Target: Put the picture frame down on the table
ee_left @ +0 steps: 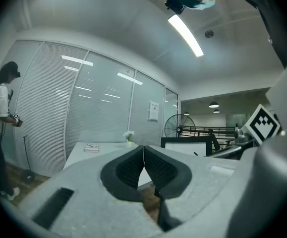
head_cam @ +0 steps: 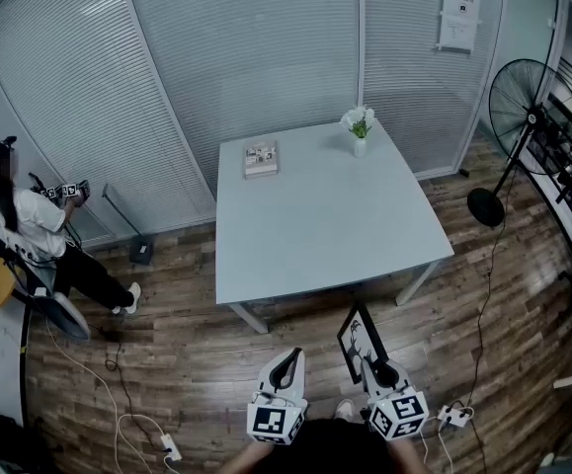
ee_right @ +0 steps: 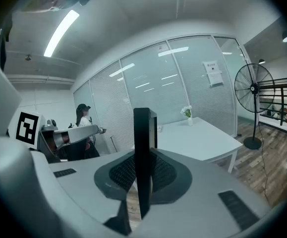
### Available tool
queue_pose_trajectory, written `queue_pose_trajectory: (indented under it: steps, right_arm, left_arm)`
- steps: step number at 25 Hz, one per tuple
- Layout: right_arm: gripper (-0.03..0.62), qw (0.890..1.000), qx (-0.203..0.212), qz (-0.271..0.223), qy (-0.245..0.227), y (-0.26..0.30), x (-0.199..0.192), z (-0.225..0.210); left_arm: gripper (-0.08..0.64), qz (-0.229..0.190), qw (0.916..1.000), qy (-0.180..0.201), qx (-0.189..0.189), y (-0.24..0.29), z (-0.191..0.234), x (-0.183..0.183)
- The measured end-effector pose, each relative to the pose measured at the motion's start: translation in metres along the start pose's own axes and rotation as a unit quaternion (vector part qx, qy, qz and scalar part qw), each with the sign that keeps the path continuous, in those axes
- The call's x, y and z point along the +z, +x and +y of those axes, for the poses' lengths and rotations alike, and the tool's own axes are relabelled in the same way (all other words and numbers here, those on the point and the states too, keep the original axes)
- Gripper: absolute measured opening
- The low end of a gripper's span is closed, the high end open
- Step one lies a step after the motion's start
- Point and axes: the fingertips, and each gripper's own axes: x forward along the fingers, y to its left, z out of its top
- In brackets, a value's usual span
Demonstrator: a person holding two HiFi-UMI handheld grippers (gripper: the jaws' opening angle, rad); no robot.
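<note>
Two gripper views resolved what the head view left unclear: right gripper [ee_right: 143, 175] jaws clamped the edge-on picture frame [ee_right: 144, 133]; left gripper [ee_left: 143, 166] jaws were together, empty

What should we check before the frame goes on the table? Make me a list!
1. Picture frame clamped by the right gripper: ok, its jaws press on the frame's edge.
2. Left gripper free: ok, jaws together with nothing between them.
3. Bare room on the table: ok, the near half is open.
4. Vase of flowers and book out of the way: ok, both sit near the far edge.
5. Frame over the table: not ok, it hangs above the floor, short of the near edge.
6. Frame's front undamaged: cannot tell.
</note>
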Motion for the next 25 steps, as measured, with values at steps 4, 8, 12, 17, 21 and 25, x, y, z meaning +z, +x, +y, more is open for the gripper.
queue_pose_trajectory:
  steps: [4, 8, 12, 17, 21, 25]
  right_arm:
    - [0.057, 1.0, 0.0, -0.003, 0.003, -0.003, 0.0, -0.005]
    - [0.055, 1.0, -0.001, -0.004, 0.008, -0.005, 0.001, -0.006]
    - [0.057, 1.0, 0.004, -0.006, 0.018, -0.009, 0.002, -0.008]
    - [0.055, 1.0, 0.008, -0.012, 0.02, -0.019, 0.001, -0.017]
    - [0.057, 1.0, 0.011, -0.013, 0.02, -0.028, 0.003, -0.026]
    - [0.057, 1.0, 0.018, -0.013, 0.022, -0.039, 0.0, -0.04]
  left_arm:
    - [0.017, -0.003, 1.0, 0.006, -0.002, 0.001, -0.004, -0.002]
    - [0.017, 0.009, 0.9999, 0.003, -0.003, 0.001, -0.008, -0.002]
    - [0.017, 0.005, 1.0, 0.003, -0.005, 0.004, -0.014, 0.0]
    - [0.017, 0.005, 0.9999, 0.011, -0.005, 0.004, -0.029, -0.003]
    - [0.017, 0.004, 0.9999, 0.009, 0.0, 0.005, -0.041, -0.002]
    - [0.017, 0.004, 0.9999, 0.011, 0.006, 0.006, -0.061, -0.004]
